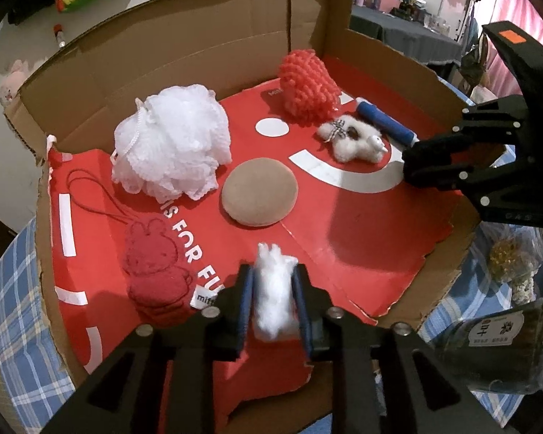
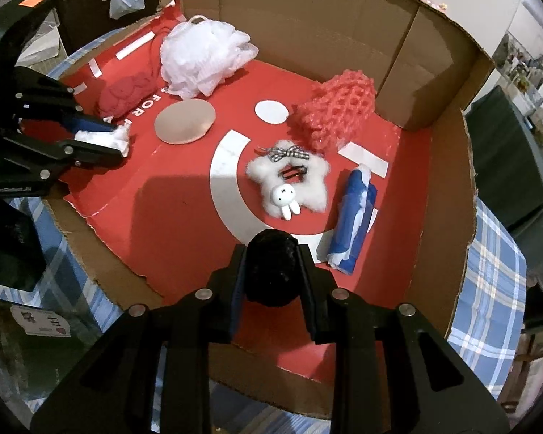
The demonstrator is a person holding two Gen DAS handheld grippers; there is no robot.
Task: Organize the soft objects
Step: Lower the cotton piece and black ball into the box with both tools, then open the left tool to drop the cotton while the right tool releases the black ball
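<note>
Left wrist view: left gripper (image 1: 273, 285) has a white cotton tuft (image 1: 274, 289) between its blue pads; the pads sit at the tuft's sides, but I cannot tell if they squeeze it or have let go.
Right wrist view: right gripper (image 2: 271, 271) is clenched on a black fuzzy ball (image 2: 269, 267), low over the near edge of the red sheet (image 2: 177, 195).
Landmark: tan round pad (image 1: 259, 191) in the middle of the red sheet, inside the cardboard box (image 1: 199, 36).
Cotton tuft place: just in front of the tan pad, low over the sheet.
Risk one: cotton is light and sticky, so it may cling to a pad and lift away again.
Risk two: the ball is round, so it may roll off the sheet when dropped.
Risk three: the two grippers are near each other and could bump.
White puff (image 1: 172, 146): big, frilly mesh with a cord, left of the tan pad.
Red bunny cloth (image 1: 152, 264): flat, fuzzy, front-left of the tan pad.
Coral sponge (image 1: 309, 85): bumpy, behind and right of the tan pad.
White star plush (image 2: 287, 184): fluffy, with a checked bow and a small bunny face, right of the tan pad.
Blue roll (image 2: 353, 224): soft tube, blue with white torn edges, farthest right of the tan pad.
Tan pad feel: smooth, domed.
</note>
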